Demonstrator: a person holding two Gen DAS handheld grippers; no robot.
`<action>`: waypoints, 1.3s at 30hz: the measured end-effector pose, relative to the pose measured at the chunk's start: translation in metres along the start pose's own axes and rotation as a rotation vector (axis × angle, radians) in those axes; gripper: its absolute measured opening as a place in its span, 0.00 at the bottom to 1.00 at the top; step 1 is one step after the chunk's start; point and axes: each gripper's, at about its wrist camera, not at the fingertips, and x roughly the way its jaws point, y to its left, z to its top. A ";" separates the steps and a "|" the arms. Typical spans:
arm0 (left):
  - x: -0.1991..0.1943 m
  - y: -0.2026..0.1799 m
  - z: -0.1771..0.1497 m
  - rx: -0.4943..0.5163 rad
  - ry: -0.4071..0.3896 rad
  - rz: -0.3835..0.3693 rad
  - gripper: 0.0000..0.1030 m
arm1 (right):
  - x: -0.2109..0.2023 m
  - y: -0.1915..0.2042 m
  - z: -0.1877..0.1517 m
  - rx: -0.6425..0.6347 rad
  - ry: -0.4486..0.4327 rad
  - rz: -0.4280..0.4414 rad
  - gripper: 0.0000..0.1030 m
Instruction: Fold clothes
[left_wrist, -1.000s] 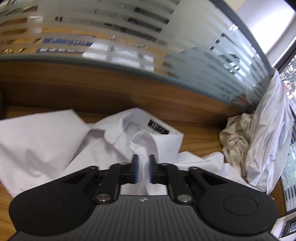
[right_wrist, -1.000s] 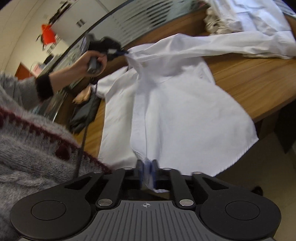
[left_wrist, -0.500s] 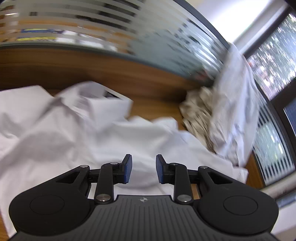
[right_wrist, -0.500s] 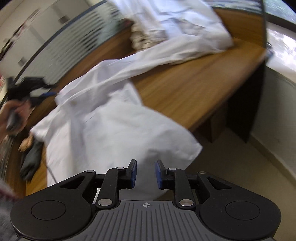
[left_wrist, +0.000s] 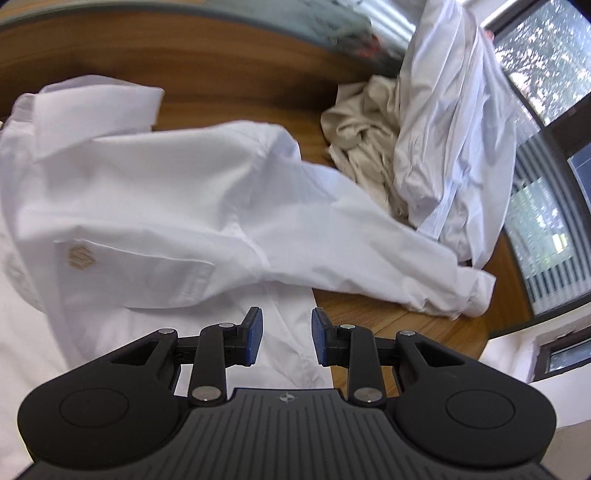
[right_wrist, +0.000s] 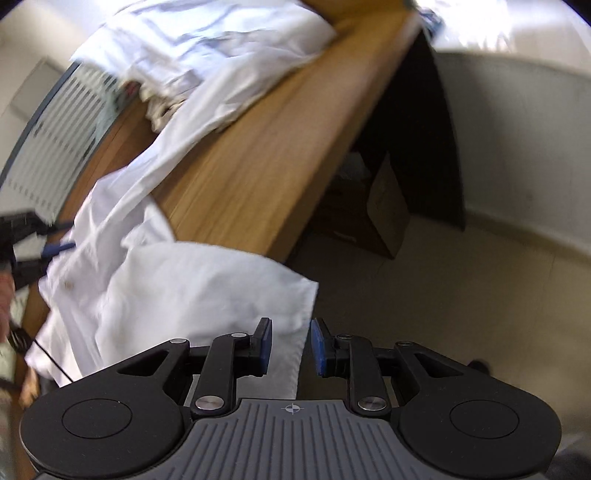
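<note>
A thin white cotton button-up shirt (left_wrist: 155, 206) is seen spread front-up across the wooden surface (right_wrist: 258, 162), its collar toward the far edge, one long sleeve (left_wrist: 369, 258) trailing out toward the heap of crumpled white and beige garments (left_wrist: 424, 122) at the far right corner. The hem (right_wrist: 236, 295) is seen spilling over the near edge of the surface and hanging free.

The left gripper (left_wrist: 287, 338) is held low over the side seam below the chest pocket (left_wrist: 122, 273), jaws parted wide, nothing between them. The right gripper (right_wrist: 291, 345) is poised at the hanging hem's corner, jaws likewise apart and empty.

The fabric is judged light, limp and soft: it will sag and crease wherever it is not supported, and a pinch on a single layer may slide. A firmer hold is expected on the doubled edges, so the stitched hem corner, the side seam, the shoulder seam or the cuff. Nothing fragile is noted beyond the buttons.
</note>
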 end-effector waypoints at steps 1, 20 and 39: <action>0.003 -0.004 -0.001 0.007 0.004 0.009 0.31 | 0.004 -0.006 0.001 0.035 -0.006 0.014 0.33; 0.043 -0.060 -0.003 0.144 0.046 0.085 0.31 | -0.034 -0.017 -0.021 0.080 -0.026 0.351 0.04; 0.102 -0.071 -0.003 0.180 0.138 0.196 0.30 | -0.020 0.004 -0.072 -0.016 0.077 0.212 0.05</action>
